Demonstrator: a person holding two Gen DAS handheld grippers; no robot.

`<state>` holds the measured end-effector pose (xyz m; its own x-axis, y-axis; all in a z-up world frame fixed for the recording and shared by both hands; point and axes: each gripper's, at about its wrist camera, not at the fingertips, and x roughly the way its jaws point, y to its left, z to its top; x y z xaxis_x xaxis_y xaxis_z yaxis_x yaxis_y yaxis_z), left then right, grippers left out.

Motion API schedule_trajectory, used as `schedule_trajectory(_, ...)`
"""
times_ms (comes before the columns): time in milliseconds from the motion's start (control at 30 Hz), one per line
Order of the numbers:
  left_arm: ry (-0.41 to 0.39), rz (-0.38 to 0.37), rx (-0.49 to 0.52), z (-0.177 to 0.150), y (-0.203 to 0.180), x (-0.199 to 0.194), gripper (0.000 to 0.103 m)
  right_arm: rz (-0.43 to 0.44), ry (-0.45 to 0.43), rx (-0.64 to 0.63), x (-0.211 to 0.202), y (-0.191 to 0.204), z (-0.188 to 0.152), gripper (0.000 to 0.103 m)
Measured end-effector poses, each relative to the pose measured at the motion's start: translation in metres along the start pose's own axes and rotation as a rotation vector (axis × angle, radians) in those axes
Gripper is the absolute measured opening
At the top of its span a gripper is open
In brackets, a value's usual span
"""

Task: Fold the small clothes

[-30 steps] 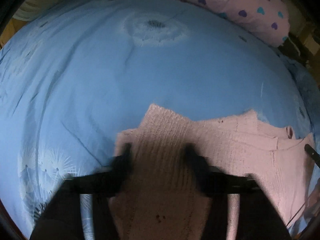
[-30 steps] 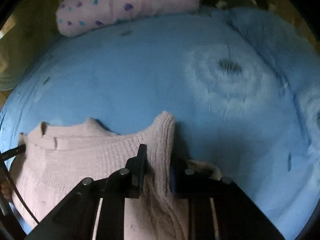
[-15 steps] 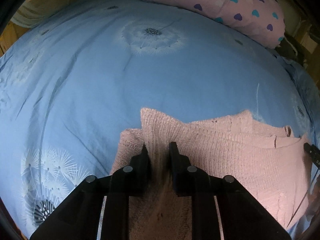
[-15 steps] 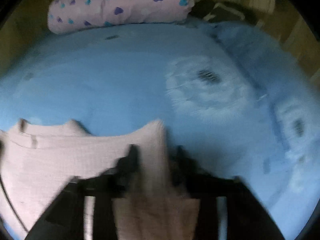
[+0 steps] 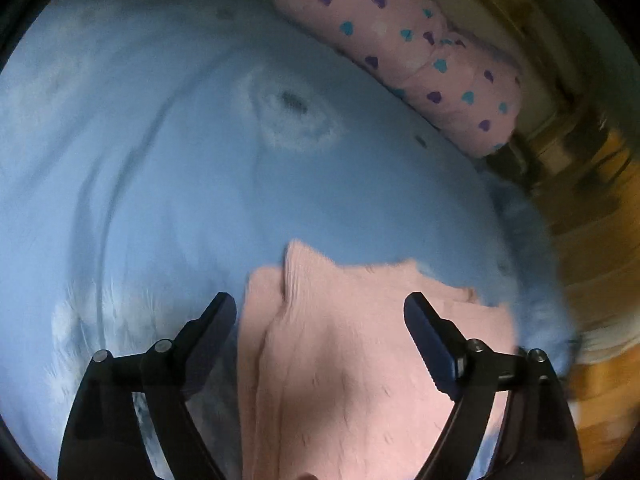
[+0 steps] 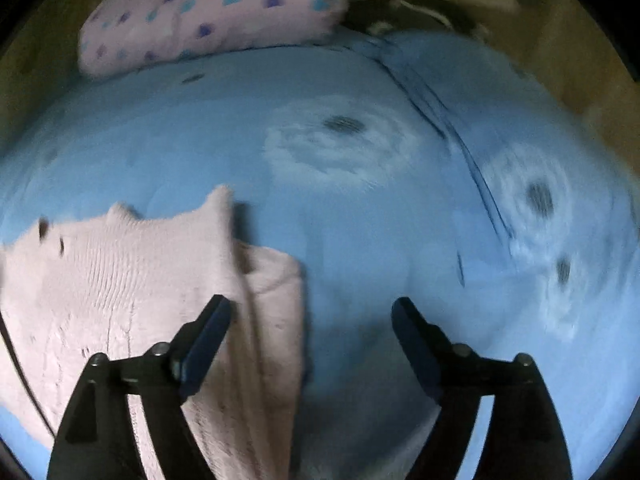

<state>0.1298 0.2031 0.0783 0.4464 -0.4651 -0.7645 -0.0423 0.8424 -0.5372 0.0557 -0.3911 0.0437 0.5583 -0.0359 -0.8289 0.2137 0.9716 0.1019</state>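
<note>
Both grippers stand wide, with nothing between their fingers. From the left wrist view, the left gripper (image 5: 320, 312) hangs over the pink sweater (image 5: 360, 360), its left finger over the blue bedsheet (image 5: 160, 200) just beside the sweater's folded side and its right finger over the knit. From the right wrist view, the right gripper (image 6: 312, 316) spans the sweater's right side: its left finger sits over the sweater (image 6: 120, 280), its right finger over the bare bedsheet (image 6: 360, 220). On each side a sleeve or edge is turned inward, leaving a raised fold that runs away from the camera and ends in a point at the top. The sweater lies flat near the close edge of the bed, neckline toward the far end. Pale dandelion prints mark the sheet. At the far edge of the bed lies a pink pillow (image 5: 420, 60) dotted with teal and purple hearts, well apart from the sweater; it shows blurred in the right wrist view (image 6: 208, 20).
</note>
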Motion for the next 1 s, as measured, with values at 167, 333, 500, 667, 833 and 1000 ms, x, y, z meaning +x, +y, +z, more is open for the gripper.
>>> schedule_trajectory(167,0.113,0.126,-0.084,-0.018,0.032,0.012,0.07,0.204,0.096,0.266,0.017,-0.04,-0.007,0.092)
schedule_trajectory(333,0.21,0.141,-0.053,-0.023,0.022,0.038,0.07,0.323,0.125,0.35,0.033,-0.032,-0.012,0.099)
schedule_trajectory(500,0.232,0.08,-0.059,-0.028,0.02,0.041,0.07,0.308,0.139,0.271,0.036,-0.011,-0.01,0.099)
schedule_trajectory(667,0.098,0.022,-0.206,-0.054,0.037,0.016,0.062,0.221,0.061,0.126,0.013,0.028,0.008,0.097)
schedule_trajectory(833,-0.056,-0.098,-0.466,-0.11,0.066,-0.022,0.059,0.299,-0.048,-0.046,-0.031,0.108,0.021,0.096)
schedule_trajectory(1000,-0.206,-0.134,-0.485,-0.155,0.058,-0.039,0.058,0.475,-0.041,-0.164,-0.041,0.183,-0.006,0.096)
